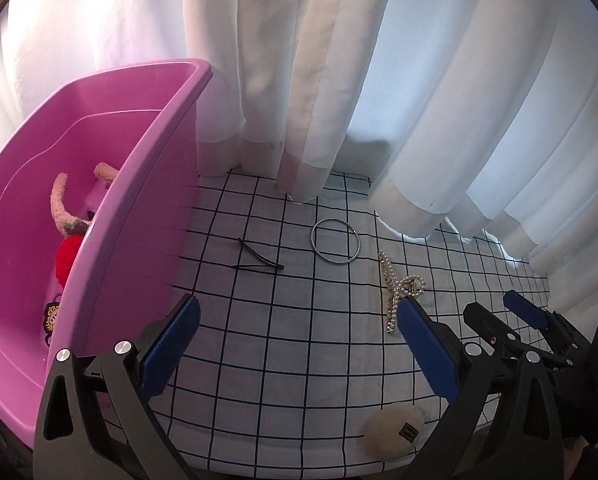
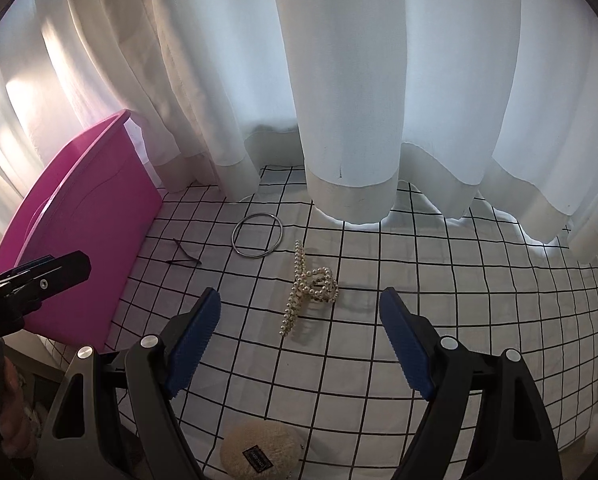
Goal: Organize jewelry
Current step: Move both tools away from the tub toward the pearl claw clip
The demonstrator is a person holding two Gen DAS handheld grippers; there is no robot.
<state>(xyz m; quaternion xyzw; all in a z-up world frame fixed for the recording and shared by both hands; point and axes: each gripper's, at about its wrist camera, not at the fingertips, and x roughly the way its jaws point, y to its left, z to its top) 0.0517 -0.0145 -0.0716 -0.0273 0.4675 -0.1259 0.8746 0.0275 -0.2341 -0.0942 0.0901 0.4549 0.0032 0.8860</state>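
My right gripper (image 2: 300,312) wide over the pearl-beaded claw hair clip (image 2: 309,287) mid-cloth, my left gripper (image 1: 299,326) wide beside the pink plastic bin (image 1: 139,216) at the checked cloth's (image 2: 479,320) left edge

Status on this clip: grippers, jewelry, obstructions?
Left gripper and right gripper open, empty. Pearl claw clip, bangle, hairpins loose on grid cloth; pink bin left. Nothing blocking.

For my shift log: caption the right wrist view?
Open right gripper faces pearl hair claw on checked cloth, beside silver bangle.
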